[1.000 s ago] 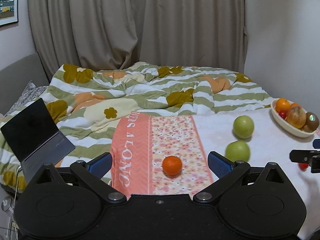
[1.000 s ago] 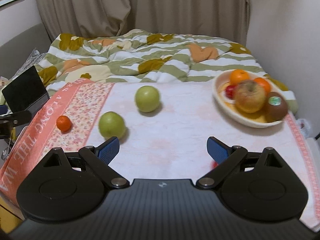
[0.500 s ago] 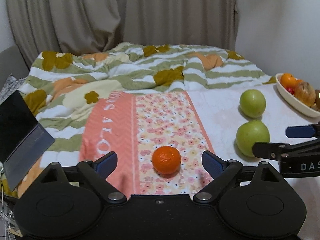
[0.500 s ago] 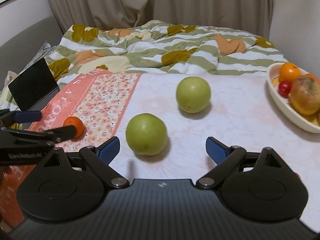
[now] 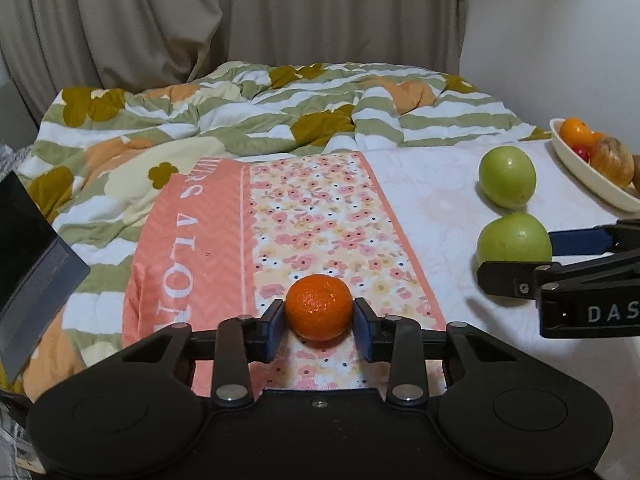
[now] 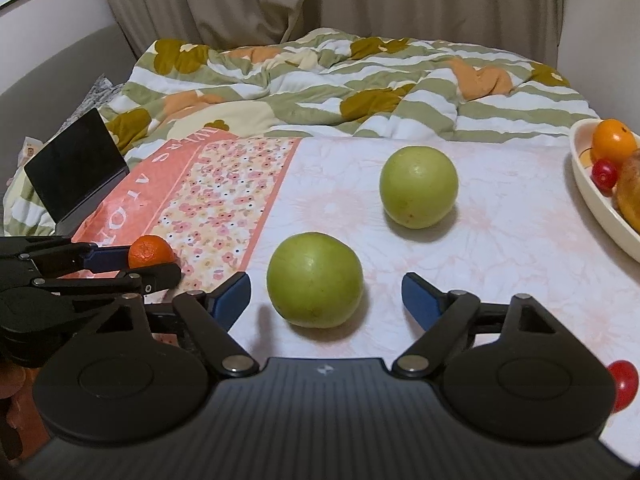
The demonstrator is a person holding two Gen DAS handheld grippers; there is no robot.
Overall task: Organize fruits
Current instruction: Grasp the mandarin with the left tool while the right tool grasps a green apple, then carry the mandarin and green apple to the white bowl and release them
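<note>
Surface: bed (image 6: 500,240) under your pink floral cloth (image 5: 320,220), striped quilt (image 5: 260,120) behind.
Room: beige curtains (image 5: 240,20) (laptop (image 6: 76,172) at left).
Left tongs (image 5: 319,320): closing, pads pressing the mandarin (image 5: 319,307).
Right tongs (image 6: 326,296): wide, closing around the near green apple (image 6: 315,279).
Bowl (image 6: 596,204): far right.

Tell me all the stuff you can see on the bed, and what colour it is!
mandarin: 1, orange, on the flowered cloth, between the left gripper's pads
green apples: 2, near one between the right gripper's fingers, far one behind it
bowl: 1, cream, far right, holding mixed fruit
red cherry tomato: 1, loose at the right edge
flowered cloth: 1, pink
quilt: 1, green-striped, behind
laptop: 1, dark, left
curtain: beige, at back
left gripper: black, closing on the mandarin
right gripper: black, closing, pads clear of the apple
</note>
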